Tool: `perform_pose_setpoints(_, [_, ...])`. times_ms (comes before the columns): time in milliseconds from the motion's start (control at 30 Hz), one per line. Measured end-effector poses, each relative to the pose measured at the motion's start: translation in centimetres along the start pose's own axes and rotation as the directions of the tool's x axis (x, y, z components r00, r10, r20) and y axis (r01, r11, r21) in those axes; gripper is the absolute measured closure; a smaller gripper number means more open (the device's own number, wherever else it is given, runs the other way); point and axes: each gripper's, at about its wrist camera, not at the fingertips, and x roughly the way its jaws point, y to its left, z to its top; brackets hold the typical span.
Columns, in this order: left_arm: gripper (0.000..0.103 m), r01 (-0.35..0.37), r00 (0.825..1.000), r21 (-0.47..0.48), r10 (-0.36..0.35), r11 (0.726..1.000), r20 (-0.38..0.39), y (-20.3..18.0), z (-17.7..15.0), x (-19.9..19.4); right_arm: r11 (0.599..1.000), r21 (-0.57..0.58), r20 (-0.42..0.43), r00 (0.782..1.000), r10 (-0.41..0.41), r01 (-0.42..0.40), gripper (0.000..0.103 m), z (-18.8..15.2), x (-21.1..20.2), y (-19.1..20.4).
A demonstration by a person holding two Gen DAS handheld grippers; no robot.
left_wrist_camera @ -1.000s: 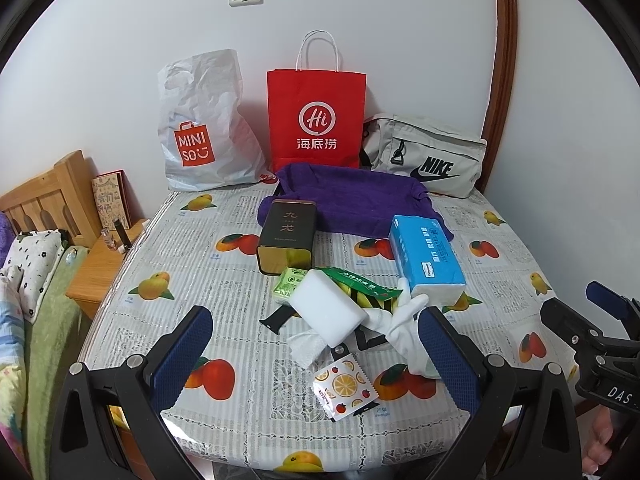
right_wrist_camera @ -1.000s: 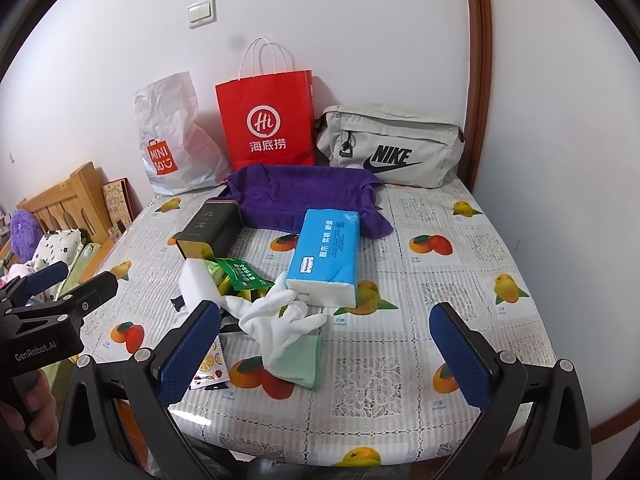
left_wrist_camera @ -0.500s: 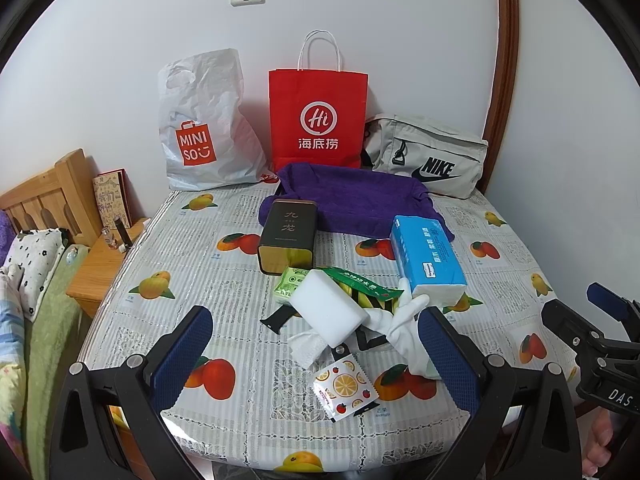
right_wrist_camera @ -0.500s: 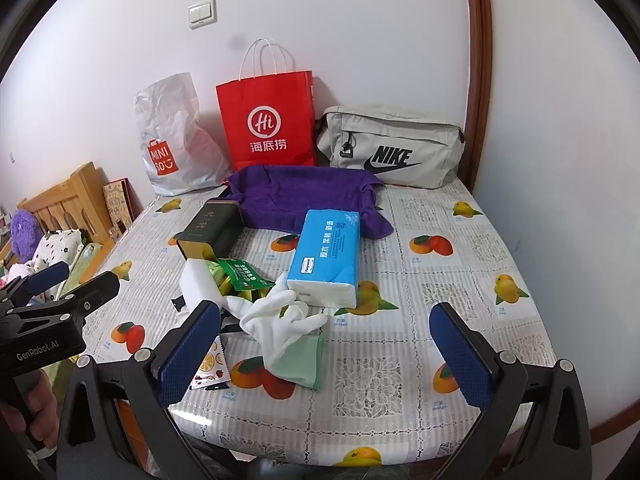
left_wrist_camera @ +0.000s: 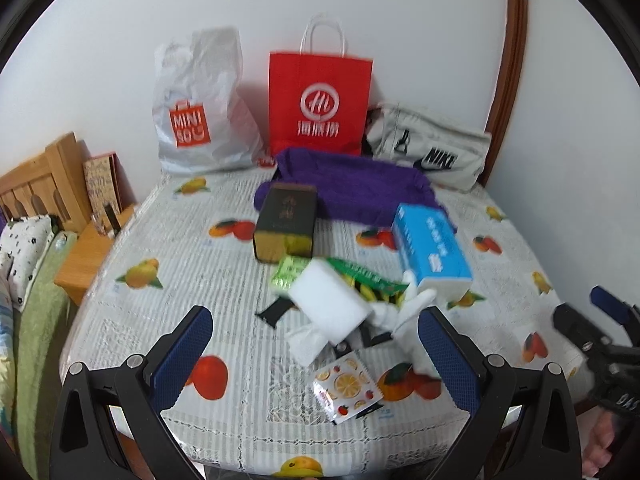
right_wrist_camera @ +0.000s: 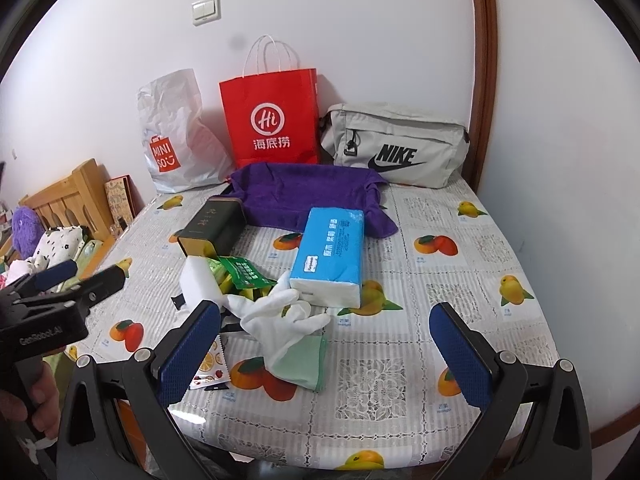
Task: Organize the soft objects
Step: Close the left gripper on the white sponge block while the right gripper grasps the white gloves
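Left wrist view: left tool (left_wrist_camera: 316,346) hangs over the near edge of the tabletop (left_wrist_camera: 168,264), jaws spread wide and empty, framing the central clutter; judged a survey stance before a first pick, nothing yet gripped. Right tool (right_wrist_camera: 326,354) likewise released and empty, held low at the near edge; white gloves (right_wrist_camera: 280,312) sit just ahead of its left finger, probably the easiest first grab.

Soft things lie bunched mid-tabletop: white sponge block (left_wrist_camera: 330,300) resting on the heap; gloves touching the blue tissue pack (right_wrist_camera: 330,254); pale green cloth (right_wrist_camera: 304,364) under the gloves' near end; purple towel (right_wrist_camera: 308,192) spread flat at the back, its front edge touching the tissue pack and the dark tin (right_wrist_camera: 214,228).

Along the wall stand a white plastic bag (right_wrist_camera: 172,136), a red paper bag (right_wrist_camera: 272,120) and a grey pouch (right_wrist_camera: 396,152); likely the destinations, though which takes what cannot be told.

Hard to make out: left view is motion-blurred, print unreadable; green snack packets (right_wrist_camera: 242,274) half buried between sponge and gloves; a fruit-print sachet (left_wrist_camera: 346,386) partly hidden behind the right tool's finger in the right view; a black object under the sponge unidentifiable; bag interiors unseen; only a hand (right_wrist_camera: 34,400) of the person shows.
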Motion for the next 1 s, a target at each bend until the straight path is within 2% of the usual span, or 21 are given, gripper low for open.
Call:
perform_pose_setpoints(267, [0.000,0.002,0.990,0.035,0.003,0.999,-0.140,-0.1,-3.4,5.6,0.999,0.038,-0.066,0.998,-0.001,0.003,0.000,-1.4,3.3,-1.6])
perform_pose_setpoints(400, [0.000,0.030,0.984,0.050,-0.020,0.998,-0.179,-0.5,-4.7,7.4,0.999,0.049,-0.103,0.995,-0.002,0.007,0.000,-2.1,4.9,-2.1])
perform_pose_setpoints(667, [0.000,0.069,0.990,0.007,-0.068,0.998,-0.121,0.1,-3.7,9.3,0.998,0.055,-0.165,0.986,0.002,0.007,0.000,-3.4,8.0,-2.6])
perform_pose_setpoints(833, [0.000,0.087,0.993,0.067,-0.082,0.994,-0.083,-0.6,-1.8,11.1,0.999,0.048,-0.207,0.978,0.010,0.000,0.000,-4.2,10.1,-2.7])
perform_pose_setpoints(1000, [0.000,0.106,0.990,0.092,-0.096,0.990,-0.107,-1.0,-0.9,13.3,0.999,0.027,-0.207,0.978,0.031,-0.026,0.000,-4.4,11.3,-2.4])
